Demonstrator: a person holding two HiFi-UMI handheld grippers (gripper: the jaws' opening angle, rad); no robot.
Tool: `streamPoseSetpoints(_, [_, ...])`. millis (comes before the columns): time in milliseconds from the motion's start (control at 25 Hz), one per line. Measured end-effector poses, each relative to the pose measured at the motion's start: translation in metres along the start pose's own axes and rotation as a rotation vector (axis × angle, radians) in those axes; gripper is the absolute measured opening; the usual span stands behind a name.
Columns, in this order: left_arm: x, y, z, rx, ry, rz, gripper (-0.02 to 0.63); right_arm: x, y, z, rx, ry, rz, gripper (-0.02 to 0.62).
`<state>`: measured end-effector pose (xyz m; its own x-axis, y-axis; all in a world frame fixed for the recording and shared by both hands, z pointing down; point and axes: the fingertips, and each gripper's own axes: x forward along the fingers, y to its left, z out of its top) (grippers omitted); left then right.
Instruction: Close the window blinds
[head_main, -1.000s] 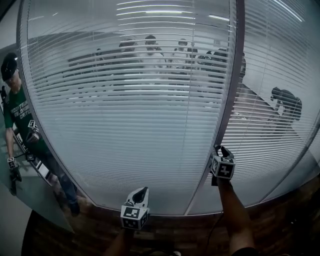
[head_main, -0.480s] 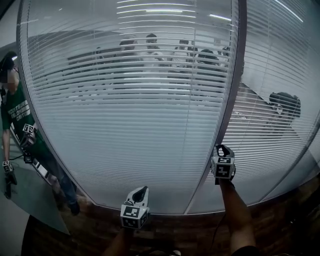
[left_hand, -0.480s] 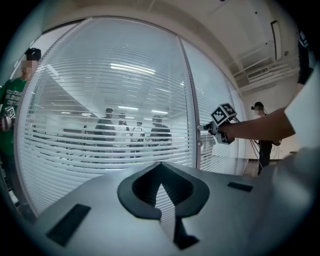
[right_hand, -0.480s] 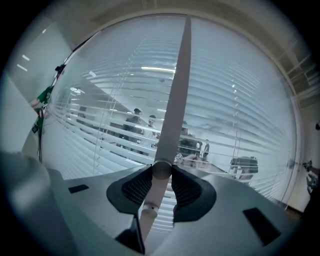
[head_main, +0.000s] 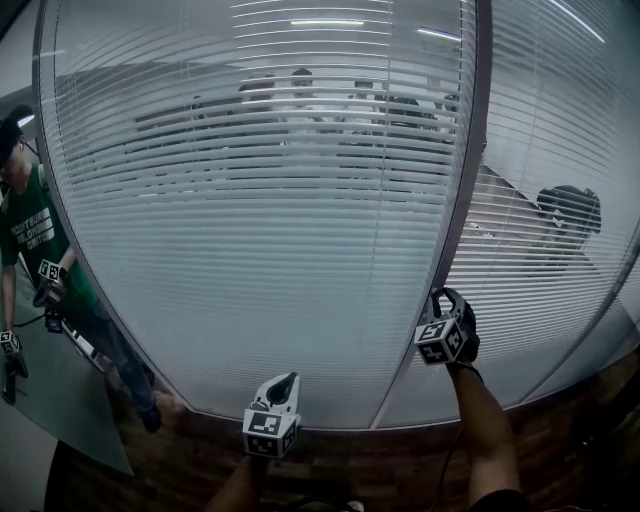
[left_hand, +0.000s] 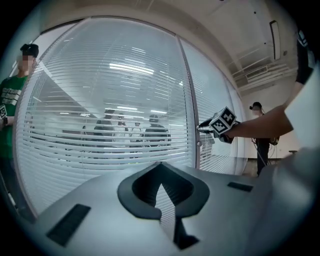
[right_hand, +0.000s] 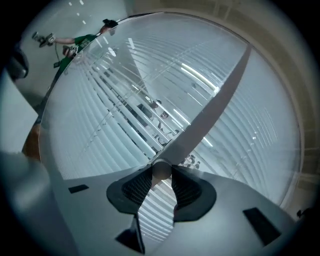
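Observation:
White horizontal blinds (head_main: 260, 220) hang behind curved glass, their slats partly open, so figures show through. A grey mullion (head_main: 465, 170) splits the panes. On it sits a small round silver knob (right_hand: 161, 169). My right gripper (head_main: 441, 297) is at the mullion, rolled to one side, and its jaws have just been closing. Its pads now press the knob from both sides. My left gripper (head_main: 288, 381) hangs low, short of the glass, with its tips together and nothing between them. The left gripper view shows the right gripper (left_hand: 202, 128) against the mullion.
Several people (head_main: 300, 95) sit behind the blinds. A person in a green shirt (head_main: 35, 235) holding grippers shows at the left edge. Another person (left_hand: 260, 142) stands at the far right. Dark wooden floor (head_main: 560, 440) runs along the foot of the glass.
The right gripper has rolled about its own line at the mullion, and its marker cube has tilted. The left gripper has stayed put. The person in green has drifted left.

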<state>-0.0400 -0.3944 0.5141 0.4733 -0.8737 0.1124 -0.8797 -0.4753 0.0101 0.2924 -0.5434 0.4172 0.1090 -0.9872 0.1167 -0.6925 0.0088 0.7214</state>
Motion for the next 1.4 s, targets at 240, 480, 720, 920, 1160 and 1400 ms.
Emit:
streamPoseSetpoints(240, [-0.001,0.001,0.001,0.007,-0.001,-0.001,-0.005,-0.004,0.004,0.002,-0.257,0.003,-0.023,0.127])
streamPoseSetpoints(480, [-0.001,0.003,0.0,0.015,0.004,0.002,-0.005,0.005,0.009,-0.004,-0.564,0.008,-0.051,0.127])
streamPoseSetpoints(720, [0.001,-0.001,0.0,0.002,0.001,-0.002,-0.005,0.001,0.016,0.003,-0.843,-0.02,-0.071,0.127])
streamPoseSetpoints(920, [0.004,-0.002,-0.002,0.005,0.0,-0.004,-0.005,0.006,0.013,-0.007,-0.755,0.006,-0.061,0.127])
streamPoseSetpoints(1160, [0.002,0.001,-0.004,-0.006,0.037,0.001,-0.005,0.002,0.009,-0.003,-0.268,-0.005,0.005,0.149])
streamPoseSetpoints(1400, [0.004,-0.001,-0.004,0.005,0.006,-0.006,-0.005,0.0,-0.001,-0.003,0.406,0.01,0.091,0.155])
